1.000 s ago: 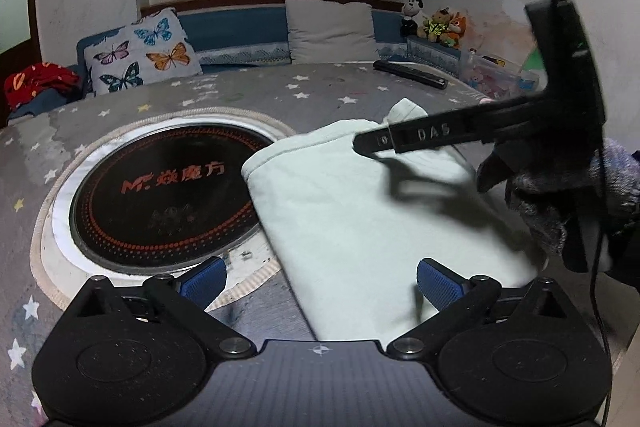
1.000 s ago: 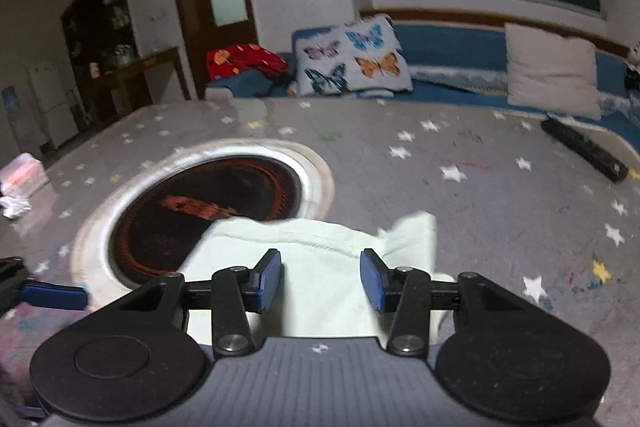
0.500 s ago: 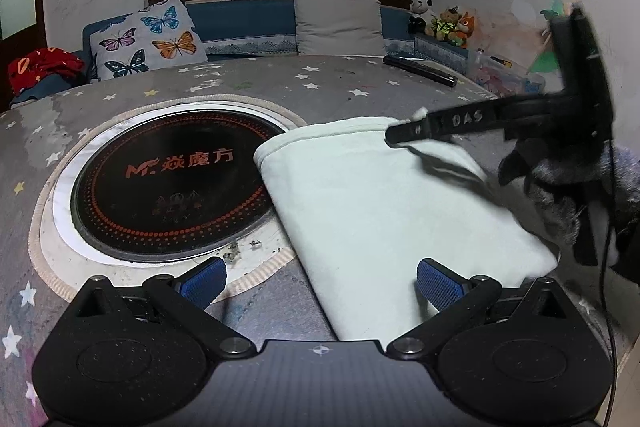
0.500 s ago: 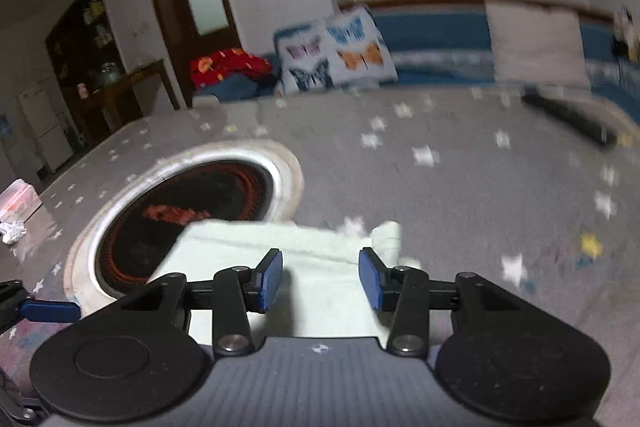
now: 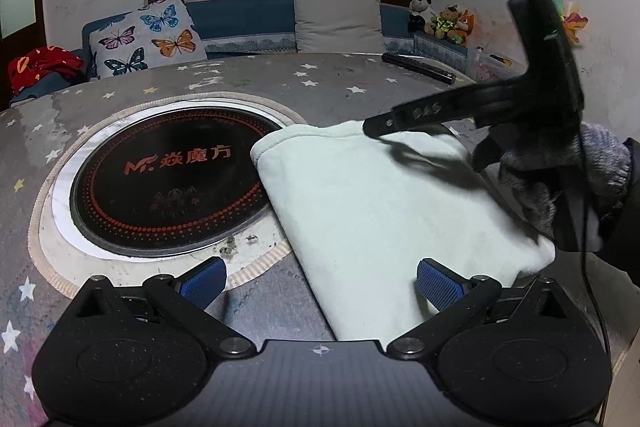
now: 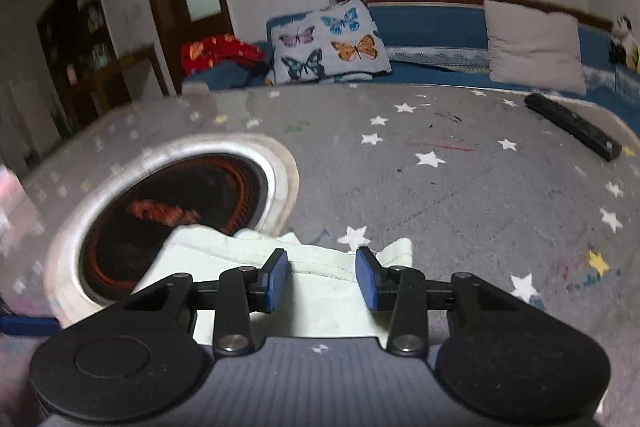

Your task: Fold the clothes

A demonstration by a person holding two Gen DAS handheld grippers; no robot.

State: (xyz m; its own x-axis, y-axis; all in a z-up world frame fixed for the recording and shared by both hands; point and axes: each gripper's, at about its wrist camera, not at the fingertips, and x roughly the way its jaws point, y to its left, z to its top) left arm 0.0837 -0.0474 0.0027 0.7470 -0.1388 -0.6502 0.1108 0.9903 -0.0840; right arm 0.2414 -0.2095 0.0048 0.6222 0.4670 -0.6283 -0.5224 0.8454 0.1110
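Observation:
A folded pale mint garment (image 5: pixel 392 211) lies on the star-patterned tablecloth, its left edge over the rim of the round cooktop. My left gripper (image 5: pixel 320 281) is open at the garment's near edge, with the cloth lying under the gap and the right finger. In the left wrist view my right gripper (image 5: pixel 480 107), held by a grey-gloved hand (image 5: pixel 560 179), hovers over the garment's far right part. In the right wrist view the right gripper (image 6: pixel 322 279) stands open just above the garment (image 6: pixel 208 255), nothing pinched between its blue pads.
A round black cooktop (image 5: pixel 168 179) with a white ring is set into the table at the left. A black remote (image 6: pixel 572 125) lies at the far right. Cushions and plush toys (image 5: pixel 444 21) line the bench behind. The table edge runs close on the right.
The right gripper has shifted slightly over the garment's far edge, and the small flap that stuck up there now lies flatter. My left gripper has stayed open in place.

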